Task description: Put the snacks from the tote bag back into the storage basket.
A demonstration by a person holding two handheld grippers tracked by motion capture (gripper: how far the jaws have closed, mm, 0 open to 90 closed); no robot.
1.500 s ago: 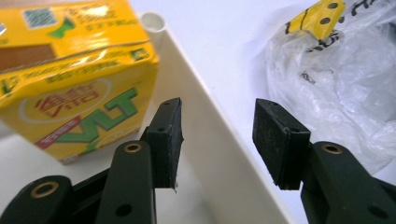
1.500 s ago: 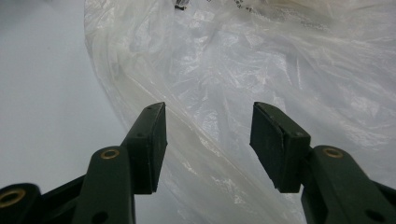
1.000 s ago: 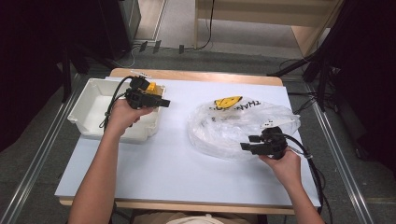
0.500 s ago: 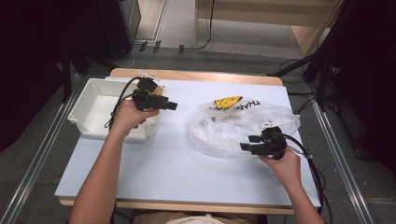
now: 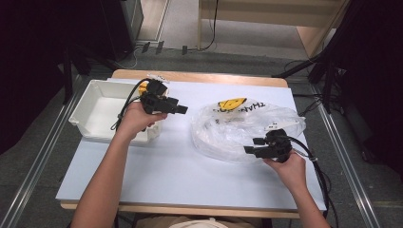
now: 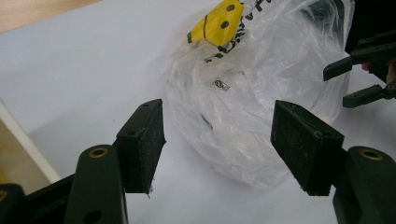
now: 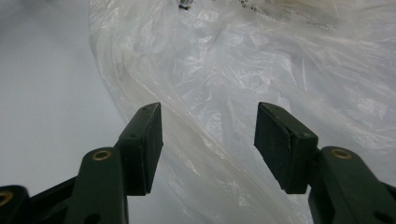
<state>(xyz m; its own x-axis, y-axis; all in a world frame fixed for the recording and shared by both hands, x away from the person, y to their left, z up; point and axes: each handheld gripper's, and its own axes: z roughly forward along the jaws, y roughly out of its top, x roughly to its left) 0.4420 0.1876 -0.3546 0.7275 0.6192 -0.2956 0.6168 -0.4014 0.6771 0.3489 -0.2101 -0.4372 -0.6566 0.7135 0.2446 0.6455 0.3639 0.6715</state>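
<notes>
A crumpled clear plastic bag point(image 5: 237, 128) with a yellow smiley print point(image 5: 232, 103) lies on the right half of the table. My left gripper point(image 5: 179, 106) hovers past the white bin's right end and points at the bag point(image 6: 252, 102). Its jaws have just been opening, and it point(image 6: 218, 140) stands open with nothing between the pads. My right gripper point(image 5: 253, 145) is at the bag's near right edge. Its jaws have also just been opening. It point(image 7: 209, 140) stands open over the bag's film point(image 7: 280, 60), and the pads do not press on it.
A white bin point(image 5: 95, 92) sits at the table's left, its rim point(image 6: 21, 140) close beside my left jaw. Something yellow point(image 5: 143, 87) shows at its far right corner. The pale blue tabletop point(image 5: 166, 166) spreads between bin and bag. My right gripper point(image 6: 362, 77) appears beyond the bag.
My left gripper has moved right, from over the bin's right end out toward the bag. The right hand has stayed where it was.
</notes>
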